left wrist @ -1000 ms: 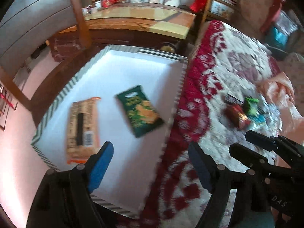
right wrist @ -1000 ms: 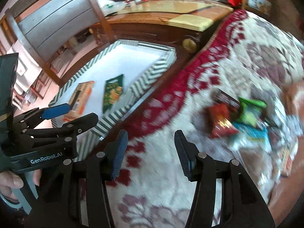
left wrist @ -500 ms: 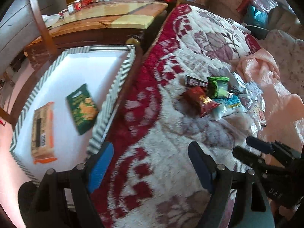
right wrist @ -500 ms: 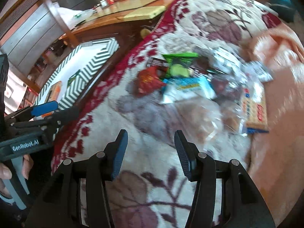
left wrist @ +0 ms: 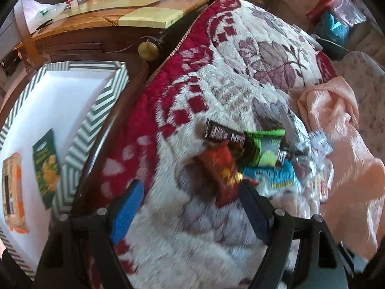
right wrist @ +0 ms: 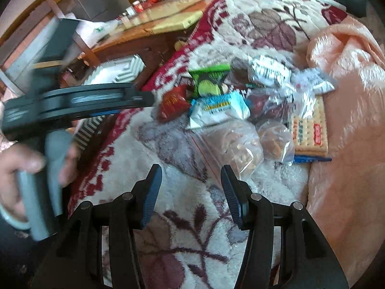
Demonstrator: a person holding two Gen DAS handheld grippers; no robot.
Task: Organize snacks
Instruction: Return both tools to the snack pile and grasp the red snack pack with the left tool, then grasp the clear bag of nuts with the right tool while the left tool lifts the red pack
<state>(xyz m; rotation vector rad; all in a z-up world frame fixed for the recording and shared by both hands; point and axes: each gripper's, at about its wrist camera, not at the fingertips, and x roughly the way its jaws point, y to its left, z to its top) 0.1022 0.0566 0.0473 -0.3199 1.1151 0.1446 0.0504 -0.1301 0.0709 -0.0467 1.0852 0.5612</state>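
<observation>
Writing: "NES…" on dark packet; other labels blurred. Left gripper, right gripper both agape, empty.

text: "NE" | on: dark wrapper | rest: too blurred

Both views are bright with daylight, and both bend hard toward black, rounded corners, so straight edges curve. In the left wrist view the white floor of the striped box is washed out almost to blank, and glare sits on the glossy tabletop. The snack pile there is smeared by motion, its print barely readable, while the left gripper stays sharp. In the right wrist view the pink cloth shines with pale highlights. The left gripper and the hand on it are streaked with blur; the right gripper is crisp.
</observation>
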